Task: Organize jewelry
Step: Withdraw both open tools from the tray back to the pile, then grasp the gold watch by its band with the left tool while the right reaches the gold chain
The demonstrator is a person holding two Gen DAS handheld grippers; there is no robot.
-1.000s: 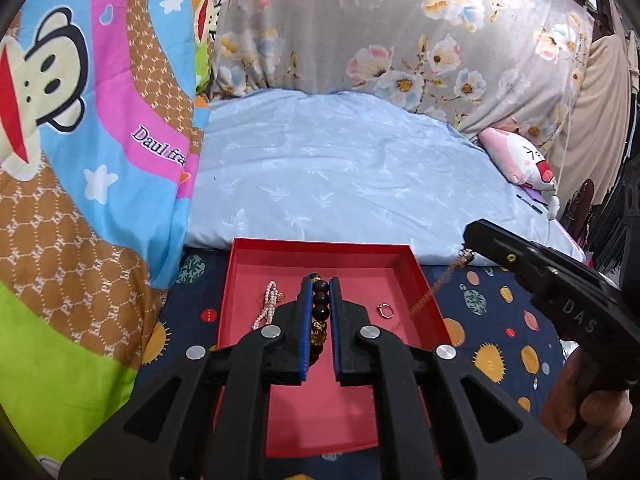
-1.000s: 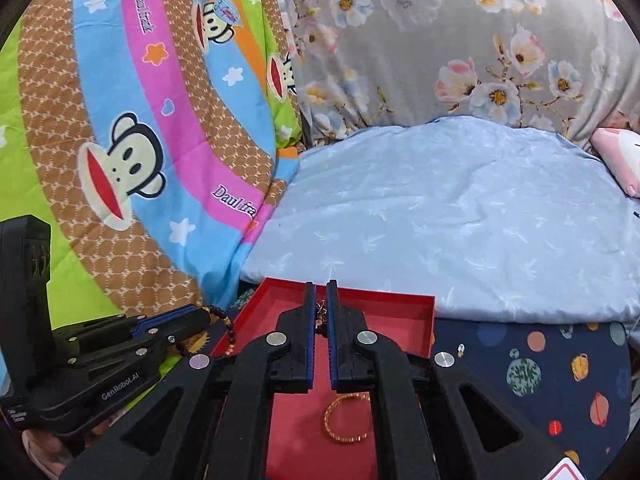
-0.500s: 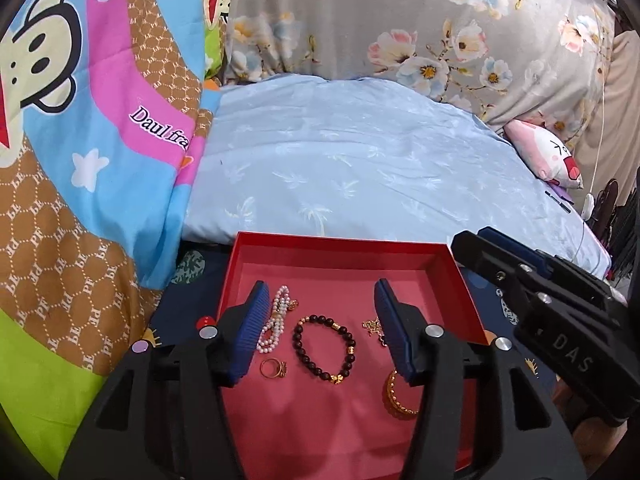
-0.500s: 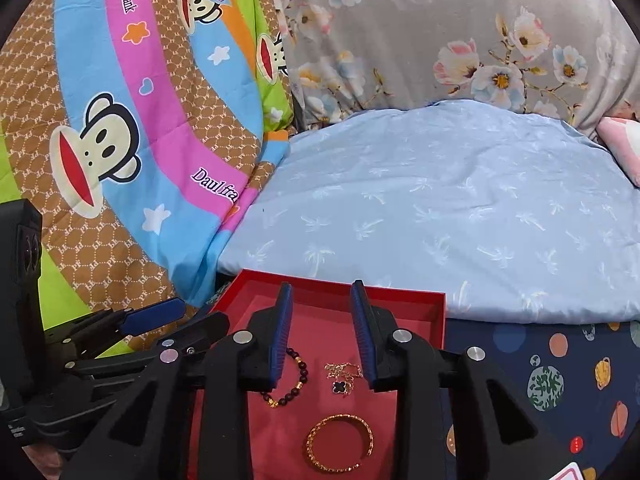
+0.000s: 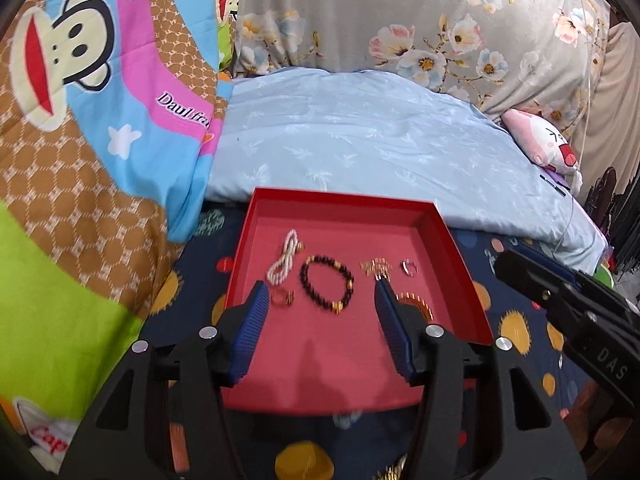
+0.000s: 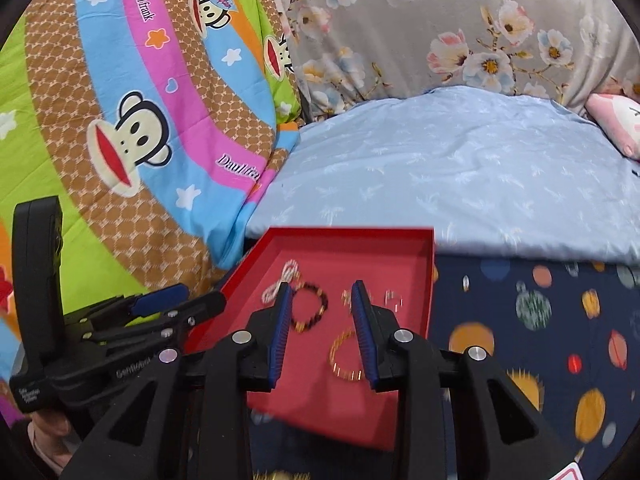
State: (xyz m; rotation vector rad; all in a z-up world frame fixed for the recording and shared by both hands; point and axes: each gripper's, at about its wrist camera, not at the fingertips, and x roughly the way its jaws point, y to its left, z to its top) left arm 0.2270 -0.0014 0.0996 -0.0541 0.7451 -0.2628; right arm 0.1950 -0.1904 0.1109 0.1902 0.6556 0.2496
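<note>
Both tools (image 5: pixel 320 300) newly clear of tray (image 5: pixel 460 264)

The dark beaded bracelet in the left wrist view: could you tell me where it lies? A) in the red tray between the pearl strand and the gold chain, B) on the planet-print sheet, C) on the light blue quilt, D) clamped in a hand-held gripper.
A: the dark beaded bracelet lies flat in the red tray, with the pearl strand to its left and the gold chain to its right.

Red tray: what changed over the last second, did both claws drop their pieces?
Yes. The left claw opened and let the dark bead bracelet go into the red tray; the right claw has just opened, releasing the thin gold chain. Both now lie on the tray floor, nothing between the pads. Pearl strand, rings and gold bangle stayed put.
</note>
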